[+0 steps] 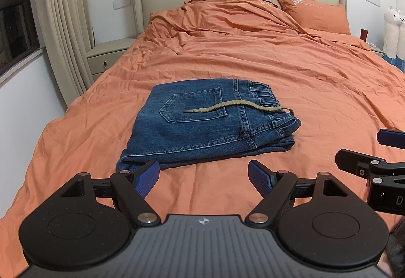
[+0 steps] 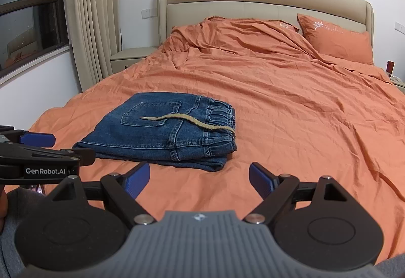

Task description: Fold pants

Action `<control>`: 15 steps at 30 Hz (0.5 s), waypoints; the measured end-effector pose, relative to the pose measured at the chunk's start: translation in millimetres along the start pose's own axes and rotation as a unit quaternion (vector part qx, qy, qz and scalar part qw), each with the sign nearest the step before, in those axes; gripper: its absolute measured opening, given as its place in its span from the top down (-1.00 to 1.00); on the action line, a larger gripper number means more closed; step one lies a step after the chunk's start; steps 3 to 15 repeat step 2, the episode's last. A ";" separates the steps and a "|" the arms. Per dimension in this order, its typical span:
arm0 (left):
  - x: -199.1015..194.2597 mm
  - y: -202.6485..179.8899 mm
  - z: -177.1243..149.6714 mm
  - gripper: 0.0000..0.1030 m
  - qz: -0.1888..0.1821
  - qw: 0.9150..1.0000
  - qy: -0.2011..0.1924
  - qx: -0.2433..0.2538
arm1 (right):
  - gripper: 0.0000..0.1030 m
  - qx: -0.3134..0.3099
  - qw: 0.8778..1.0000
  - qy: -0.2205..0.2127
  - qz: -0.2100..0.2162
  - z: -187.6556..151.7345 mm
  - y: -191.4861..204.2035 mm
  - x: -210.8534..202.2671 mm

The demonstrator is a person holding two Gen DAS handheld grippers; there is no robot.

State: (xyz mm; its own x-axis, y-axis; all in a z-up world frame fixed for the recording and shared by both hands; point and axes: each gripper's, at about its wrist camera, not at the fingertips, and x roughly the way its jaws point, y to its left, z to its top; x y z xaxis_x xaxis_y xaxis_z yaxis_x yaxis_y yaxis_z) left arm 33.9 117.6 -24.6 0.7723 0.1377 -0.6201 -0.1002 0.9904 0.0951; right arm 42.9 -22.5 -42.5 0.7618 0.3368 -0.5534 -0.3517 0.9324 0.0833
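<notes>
At 6 o'clock in each wrist view sits that view's own gripper. Left gripper [image 1: 203,176]: jaws wide apart, nothing between them. Right gripper [image 2: 200,176]: same, wide apart and empty. Both hang above bare sheet, clear of the cloth.

Pants [image 1: 202,121] lie on the bed [image 1: 316,90], already a compact denim stack, back pocket up. From left gripper: dead ahead at 12, near edge just past the left finger, which overlaps the stack's near-left corner in view; contact can't be confirmed. From right gripper: 11 o'clock, near but apart. Left looks nearer.

Long axis runs 9 to 3 across the left view; elastic waistband at the 3 end, folded edge at 9. Drawstring [image 1: 238,107] lies loose over the pocket, tip toward 9.

Judgement: fold looks about done. Any next move is likely a tuck of the drawstring or a squaring of the stack, best taken from the near edge.

Hard to read: layer count in the stack, leg hems buried, far edge foreshortened. Right gripper is cut off at 3 in the left view; left gripper cut off at 9 in the right view.
</notes>
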 end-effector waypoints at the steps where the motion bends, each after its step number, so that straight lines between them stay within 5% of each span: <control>1: 0.2 0.3 0.1 -0.80 0.001 1.000 -0.001 0.000 | -0.59 0.001 1.000 0.000 0.000 -0.2 -0.4 -0.4; 15: 0.3 0.5 0.2 -0.80 0.002 1.000 -0.001 0.000 | -0.59 0.001 1.000 0.000 0.000 -0.2 -0.7 -0.6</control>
